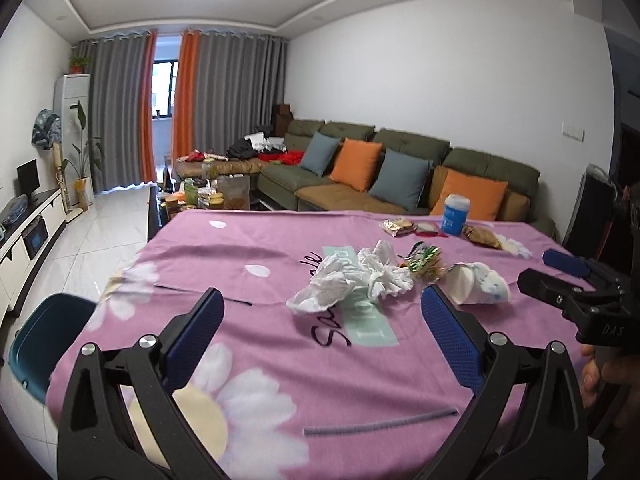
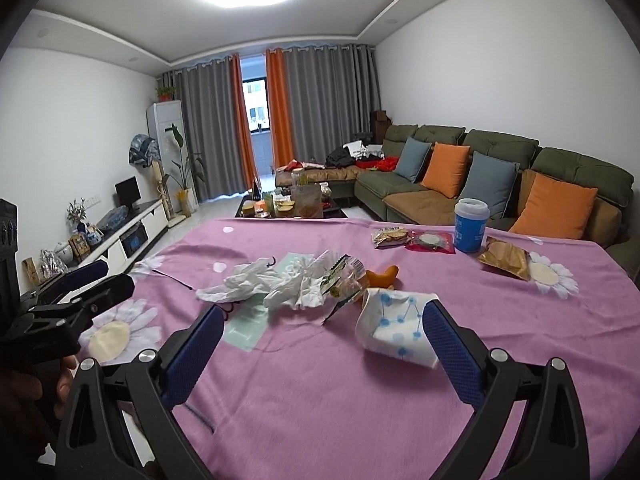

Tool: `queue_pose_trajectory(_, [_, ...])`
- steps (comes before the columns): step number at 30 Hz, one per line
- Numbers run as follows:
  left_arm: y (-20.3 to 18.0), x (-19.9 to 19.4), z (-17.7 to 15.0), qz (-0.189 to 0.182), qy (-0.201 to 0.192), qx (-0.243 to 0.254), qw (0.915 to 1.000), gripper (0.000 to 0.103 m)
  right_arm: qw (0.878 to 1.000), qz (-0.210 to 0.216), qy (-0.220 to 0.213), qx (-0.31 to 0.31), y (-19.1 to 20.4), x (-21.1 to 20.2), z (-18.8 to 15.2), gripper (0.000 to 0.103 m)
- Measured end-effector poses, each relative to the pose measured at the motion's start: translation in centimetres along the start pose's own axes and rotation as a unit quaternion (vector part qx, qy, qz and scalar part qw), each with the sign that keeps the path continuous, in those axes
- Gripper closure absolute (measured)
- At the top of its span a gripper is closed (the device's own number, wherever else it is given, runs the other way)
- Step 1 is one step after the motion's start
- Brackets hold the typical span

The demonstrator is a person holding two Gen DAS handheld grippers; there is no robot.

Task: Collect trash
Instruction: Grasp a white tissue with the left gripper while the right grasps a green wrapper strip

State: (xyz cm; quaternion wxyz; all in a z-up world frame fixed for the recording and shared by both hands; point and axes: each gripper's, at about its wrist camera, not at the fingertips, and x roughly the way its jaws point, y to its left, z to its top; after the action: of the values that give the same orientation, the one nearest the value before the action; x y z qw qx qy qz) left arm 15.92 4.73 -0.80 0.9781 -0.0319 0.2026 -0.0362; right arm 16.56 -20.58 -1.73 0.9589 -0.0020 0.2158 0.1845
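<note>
Two spread grippers (image 1: 320,320) (image 2: 320,340), crumpled tissues (image 1: 352,280), blue cup (image 2: 471,226)

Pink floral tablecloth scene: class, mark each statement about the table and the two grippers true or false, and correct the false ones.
1. Both grippers are open and hold nothing. True: the left gripper and the right gripper are spread and empty.
2. The blue cup lies on its side. False: it stands upright.
3. The crumpled white tissues lie on the pink tablecloth. True.
4. The blue-dotted white wrapper sits on the sofa. False: it lies on the tablecloth, by the right gripper's finger.
</note>
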Motion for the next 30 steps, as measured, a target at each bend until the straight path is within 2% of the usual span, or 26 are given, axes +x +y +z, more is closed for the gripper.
queue_pose_trajectory(7, [0.4, 6.4, 1.5, -0.017, 0.029, -0.003, 0.9994, 0.006, 0.999, 0.011, 0.036, -0.006, -0.8, 5.3, 2.5, 0.007])
queue_pose_trajectory(13, [1.5, 10.6, 2.3, -0.034, 0.06, -0.027, 0.9973, 0.006, 0.996, 0.036, 0.084, 0.025, -2.3, 9.8, 3.6, 0.008])
queue_pose_trajectory(17, [1.8, 13.3, 2.6, -0.045, 0.094, -0.036, 0.9938, 0.006, 0.991, 0.049, 0.122, 0.039, -3.2, 12.3, 3.7, 0.018])
queue_pose_trajectory(22, [1.7, 16.9, 2.4, -0.066, 0.152, -0.046, 0.9851, 0.006, 0.984, 0.056, 0.164, 0.048, -3.8, 14.8, 4.1, 0.031])
queue_pose_trajectory(24, [1.5, 17.7, 2.3, -0.071, 0.161, -0.046, 0.9833, 0.006, 0.981, 0.059, 0.177, 0.048, -3.8, 15.5, 4.1, 0.034])
queue_pose_trajectory(26, [1.3, 18.4, 2.1, -0.073, 0.171, -0.046, 0.9814, 0.006, 0.979, 0.063, 0.189, 0.051, -3.9, 16.0, 4.1, 0.041])
queue_pose_trajectory(29, [1.1, 19.5, 1.7, -0.076, 0.187, -0.044, 0.9784, 0.014, 0.975, 0.072, 0.202, 0.056, -4.1, 16.7, 4.1, 0.051])
queue_pose_trajectory(30, [0.9, 19.9, 1.6, -0.077, 0.193, -0.045, 0.9771, 0.021, 0.975, 0.072, 0.205, 0.055, -4.0, 16.8, 4.0, 0.054])
